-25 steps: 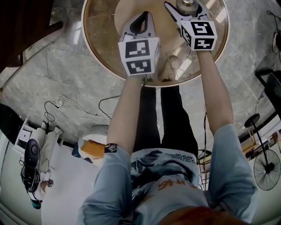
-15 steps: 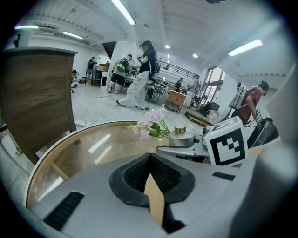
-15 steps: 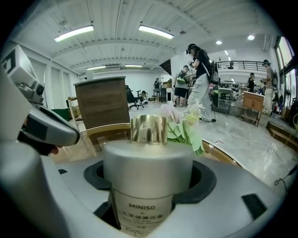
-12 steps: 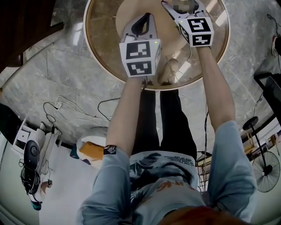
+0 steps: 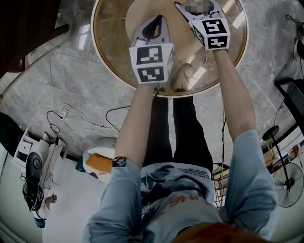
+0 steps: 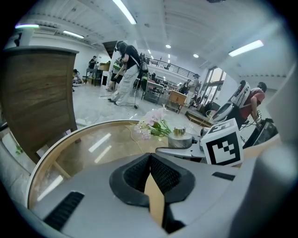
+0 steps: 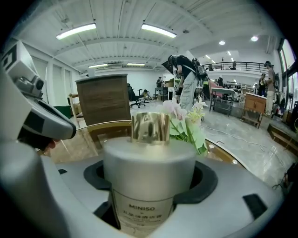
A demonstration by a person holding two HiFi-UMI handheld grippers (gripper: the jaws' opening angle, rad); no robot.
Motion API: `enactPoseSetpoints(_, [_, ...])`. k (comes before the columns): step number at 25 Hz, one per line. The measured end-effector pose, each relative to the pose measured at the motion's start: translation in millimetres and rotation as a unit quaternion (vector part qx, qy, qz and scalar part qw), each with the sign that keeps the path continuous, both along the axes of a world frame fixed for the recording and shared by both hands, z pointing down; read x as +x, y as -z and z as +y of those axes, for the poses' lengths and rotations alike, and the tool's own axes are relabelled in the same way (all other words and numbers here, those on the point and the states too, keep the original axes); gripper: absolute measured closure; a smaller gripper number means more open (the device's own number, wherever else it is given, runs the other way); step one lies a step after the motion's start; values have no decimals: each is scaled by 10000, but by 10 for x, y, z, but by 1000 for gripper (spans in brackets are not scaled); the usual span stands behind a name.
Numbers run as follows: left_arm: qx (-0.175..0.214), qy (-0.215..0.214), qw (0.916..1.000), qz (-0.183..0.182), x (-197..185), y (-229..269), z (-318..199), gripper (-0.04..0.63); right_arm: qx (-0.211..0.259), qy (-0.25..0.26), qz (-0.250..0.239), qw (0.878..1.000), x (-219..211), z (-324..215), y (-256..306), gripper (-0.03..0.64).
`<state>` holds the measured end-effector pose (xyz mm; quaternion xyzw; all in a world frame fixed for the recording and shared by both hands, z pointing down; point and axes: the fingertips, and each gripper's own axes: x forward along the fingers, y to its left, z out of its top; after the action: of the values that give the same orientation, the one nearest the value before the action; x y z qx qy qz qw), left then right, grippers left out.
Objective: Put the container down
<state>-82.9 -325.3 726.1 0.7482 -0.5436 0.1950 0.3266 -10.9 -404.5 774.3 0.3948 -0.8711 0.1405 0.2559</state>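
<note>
Scarcely anything has been moved since before. A frosted MINISO bottle (image 7: 149,162) is clamped by the right gripper (image 5: 198,9); the left gripper (image 6: 150,160) is closed, empty.

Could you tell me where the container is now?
The container is clamped in the right gripper, upper right in the head view, over the round table, flowers behind it.

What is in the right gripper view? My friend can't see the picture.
A frosted container with a shiny gold cap and a MINISO label stands upright, clamped between the jaws of the right hand-held gripper. Behind it, pale flowers lie on a round glass table.
</note>
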Motion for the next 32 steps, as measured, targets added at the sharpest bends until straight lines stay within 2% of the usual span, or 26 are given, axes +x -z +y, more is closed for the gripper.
enactPoseSetpoints(13, [59, 22, 9999, 94, -58, 57, 34, 568, -328, -15, 588, 9977, 90, 231, -214, 249])
enactPoseSetpoints(16, [66, 48, 9999, 104, -71, 77, 94, 568, -428, -141, 474, 9979, 145, 277, -185, 244])
enactPoseSetpoints(22, [207, 120, 9996, 141, -112, 223, 161, 568, -522, -819, -83, 9952, 388, 612, 28, 248])
enactPoseSetpoints(24, [240, 123, 9996, 129, -124, 258, 205, 568, -550, -1006, -231, 9931, 456, 784, 79, 297])
enactPoseSetpoints(27, [293, 134, 9994, 94, -121, 337, 321, 568, -579, -1092, -339, 9918, 518, 1062, 158, 436])
enactPoseSetpoints(32, [364, 212, 9991, 49, -46, 527, 602, 568, -752, -1191, -428, 9891, 656, 1469, 294, 576])
